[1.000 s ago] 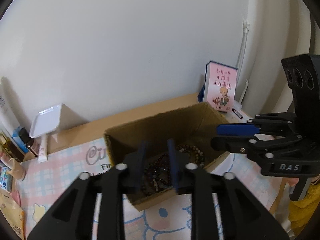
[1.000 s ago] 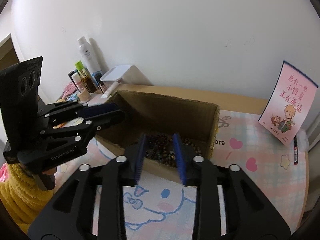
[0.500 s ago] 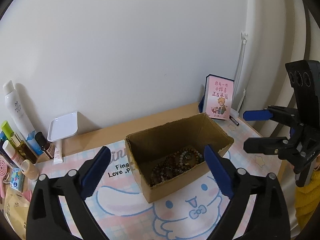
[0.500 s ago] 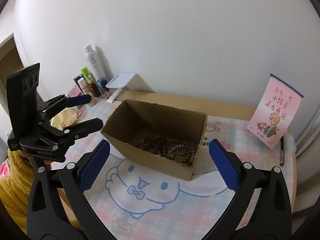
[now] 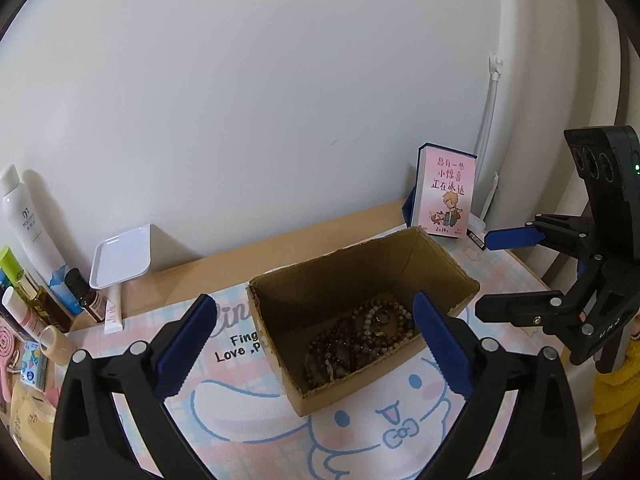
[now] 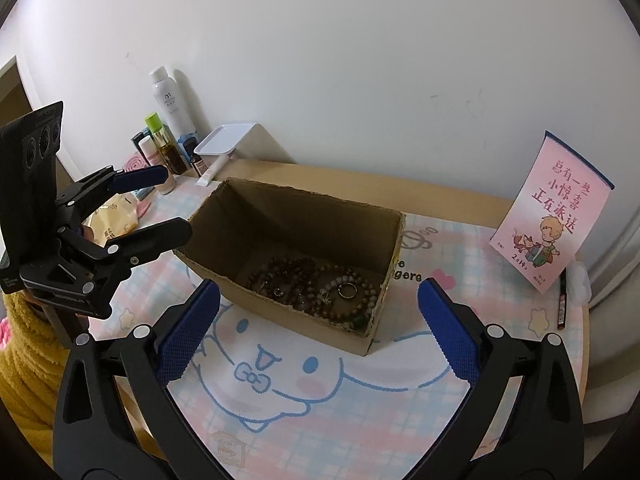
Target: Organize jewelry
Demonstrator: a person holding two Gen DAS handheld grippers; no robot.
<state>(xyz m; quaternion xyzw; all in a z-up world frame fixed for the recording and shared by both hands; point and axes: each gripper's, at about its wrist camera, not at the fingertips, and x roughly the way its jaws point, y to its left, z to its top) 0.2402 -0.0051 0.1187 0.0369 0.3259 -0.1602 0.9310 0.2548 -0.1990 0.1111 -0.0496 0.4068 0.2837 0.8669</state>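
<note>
Jewelry unmoved, both grippers wider

The left tool is pointing steeply downward, its jaws still opening and already spread wide, with nothing pressing against its blue pads. The right tool is tilting down alongside it, jaws standing wide apart and gripping nothing. A yellow fleecy sleeve is showing behind the left tool.
</note>
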